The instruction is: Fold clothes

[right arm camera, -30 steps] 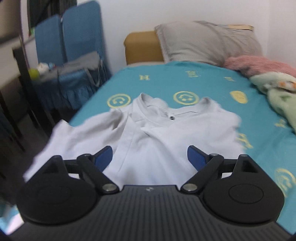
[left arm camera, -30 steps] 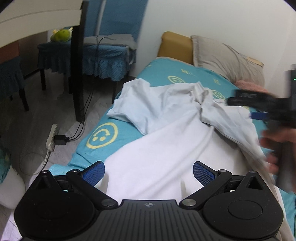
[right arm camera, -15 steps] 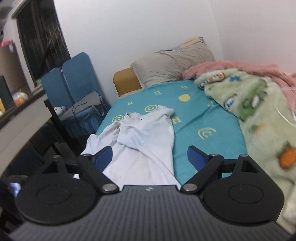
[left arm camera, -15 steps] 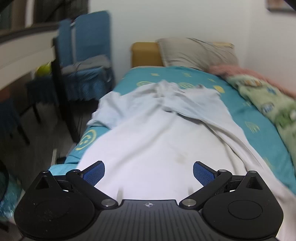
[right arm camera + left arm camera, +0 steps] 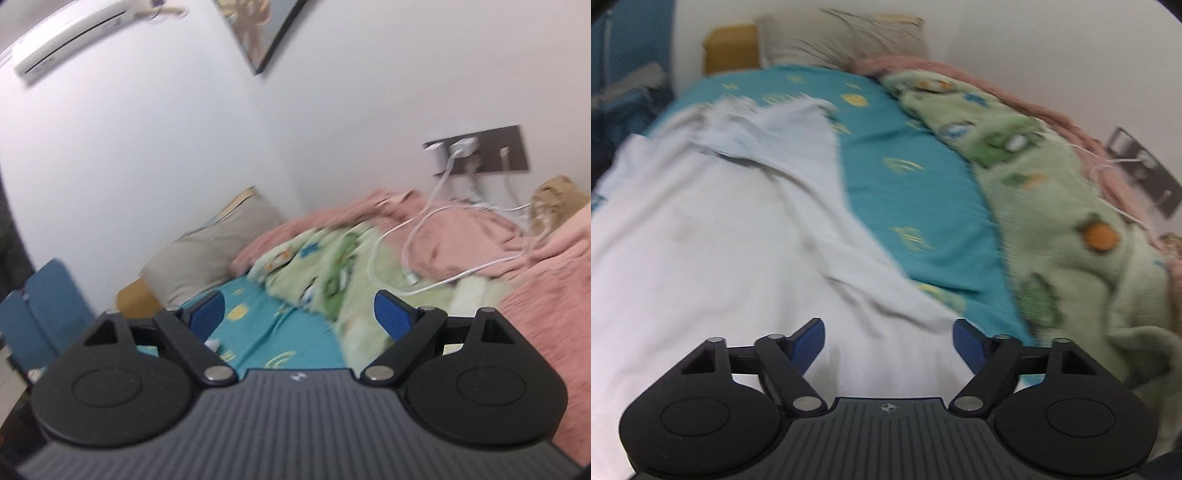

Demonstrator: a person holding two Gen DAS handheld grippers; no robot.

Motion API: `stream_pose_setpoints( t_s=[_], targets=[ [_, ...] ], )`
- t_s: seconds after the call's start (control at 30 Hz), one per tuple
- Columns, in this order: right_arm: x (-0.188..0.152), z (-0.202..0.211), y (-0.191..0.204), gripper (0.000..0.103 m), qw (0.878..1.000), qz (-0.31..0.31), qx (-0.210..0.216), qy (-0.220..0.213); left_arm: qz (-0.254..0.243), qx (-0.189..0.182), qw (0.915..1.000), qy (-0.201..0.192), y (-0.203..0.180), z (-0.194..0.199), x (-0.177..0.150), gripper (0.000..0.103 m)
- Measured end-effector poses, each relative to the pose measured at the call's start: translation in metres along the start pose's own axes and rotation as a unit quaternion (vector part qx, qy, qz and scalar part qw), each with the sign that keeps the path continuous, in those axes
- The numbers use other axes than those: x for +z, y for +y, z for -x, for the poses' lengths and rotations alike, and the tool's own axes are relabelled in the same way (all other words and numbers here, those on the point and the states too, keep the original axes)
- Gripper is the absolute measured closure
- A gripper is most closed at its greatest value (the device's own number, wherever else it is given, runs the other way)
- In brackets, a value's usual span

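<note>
A white shirt (image 5: 713, 229) lies spread along the left side of the teal bed sheet (image 5: 908, 192), its collar end rumpled toward the pillows. My left gripper (image 5: 888, 341) hovers over the shirt's near right edge, its jaws closing with cloth below them but nothing pinched between the blue pads. My right gripper (image 5: 299, 317) points out over the bed toward the wall, jaws wide apart with nothing between them. Only a tiny white scrap (image 5: 213, 345) of the shirt shows in the right wrist view.
A green patterned blanket (image 5: 1052, 206) and a pink blanket (image 5: 480, 236) are heaped along the bed's right side by the wall. White charger cables (image 5: 424, 254) run from a wall socket plate (image 5: 476, 155) over the blankets. A grey pillow (image 5: 842, 40) lies at the head, blue chairs (image 5: 48, 302) to the left.
The left gripper has swung right along the bed to the shirt's right edge and its jaws have narrowed. The right gripper has lifted and turned from the shirt toward the wall and blankets.
</note>
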State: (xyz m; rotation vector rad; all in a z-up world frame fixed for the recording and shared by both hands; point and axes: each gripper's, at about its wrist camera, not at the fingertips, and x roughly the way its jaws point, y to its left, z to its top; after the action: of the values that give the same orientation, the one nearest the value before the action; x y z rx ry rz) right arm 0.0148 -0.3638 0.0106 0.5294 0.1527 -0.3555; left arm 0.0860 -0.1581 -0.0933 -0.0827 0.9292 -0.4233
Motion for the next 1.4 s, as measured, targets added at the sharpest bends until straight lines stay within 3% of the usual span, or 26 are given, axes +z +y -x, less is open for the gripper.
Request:
stream_pose_setpoints(
  t_s=[0.07,0.13,0.3,0.37,0.43,0.47,0.7,0.8,0.87,0.93,1.07,1.13,1.2,1.3,1.37,1.4],
  targets=[
    [0.003,0.004,-0.007,0.014,1.000,-0.005,-0.002,-0.010,-0.014,-0.020,0.9994,0.025,-0.021,-0.015,0.002,0.044],
    [0.004,0.007,-0.010,0.014,1.000,-0.001,-0.005,-0.022,-0.037,-0.030,0.9980,0.042,-0.040,-0.029,0.002,0.044],
    [-0.001,0.002,-0.004,0.014,0.998,0.038,-0.010,-0.038,-0.054,0.001,0.9920,0.114,-0.055,-0.075,-0.007,0.050],
    [-0.004,-0.002,-0.002,0.014,0.998,0.049,-0.010,-0.029,-0.039,0.012,0.9902,0.134,-0.049,-0.089,-0.010,0.082],
    [-0.006,-0.006,-0.002,0.014,0.998,0.055,-0.013,-0.023,-0.025,0.018,0.9906,0.133,-0.041,-0.091,-0.009,0.099],
    [-0.007,-0.007,-0.002,0.014,0.998,0.056,-0.016,-0.020,-0.013,0.007,0.9907,0.135,-0.035,-0.089,-0.008,0.100],
    [-0.005,-0.007,-0.008,0.014,0.999,0.032,-0.010,-0.010,0.079,-0.083,0.9859,0.123,0.029,-0.018,0.000,0.101],
    [-0.005,-0.008,-0.004,0.014,0.999,0.041,-0.025,-0.008,0.127,-0.136,0.9775,0.098,0.069,0.027,-0.003,0.101],
    [-0.006,-0.010,0.001,0.014,0.999,0.045,-0.019,-0.002,0.166,-0.151,0.9705,0.089,0.098,0.048,-0.011,0.101],
    [-0.008,-0.011,0.008,0.014,0.998,0.061,-0.012,0.001,0.191,-0.145,0.9670,0.087,0.126,0.060,-0.021,0.101],
    [-0.015,-0.013,0.028,0.014,0.995,0.099,0.007,0.017,0.201,-0.071,0.9704,0.113,0.167,0.058,-0.047,0.101],
    [-0.019,-0.013,0.038,0.014,0.993,0.112,0.022,0.034,0.204,-0.039,0.9682,0.139,0.181,0.046,-0.055,0.101],
    [-0.024,-0.012,0.048,0.014,0.990,0.127,0.037,0.050,0.216,-0.036,0.9637,0.153,0.192,0.040,-0.058,0.101],
    [-0.030,-0.011,0.061,0.014,0.986,0.139,0.060,0.071,0.227,-0.056,0.9600,0.155,0.204,0.042,-0.054,0.085],
    [-0.033,-0.011,0.068,0.014,0.985,0.134,0.072,0.082,0.227,-0.061,0.9620,0.139,0.210,0.046,-0.042,0.053],
    [-0.035,-0.012,0.070,0.014,0.984,0.130,0.077,0.089,0.228,-0.064,0.9631,0.128,0.214,0.047,-0.034,0.049]
  ],
)
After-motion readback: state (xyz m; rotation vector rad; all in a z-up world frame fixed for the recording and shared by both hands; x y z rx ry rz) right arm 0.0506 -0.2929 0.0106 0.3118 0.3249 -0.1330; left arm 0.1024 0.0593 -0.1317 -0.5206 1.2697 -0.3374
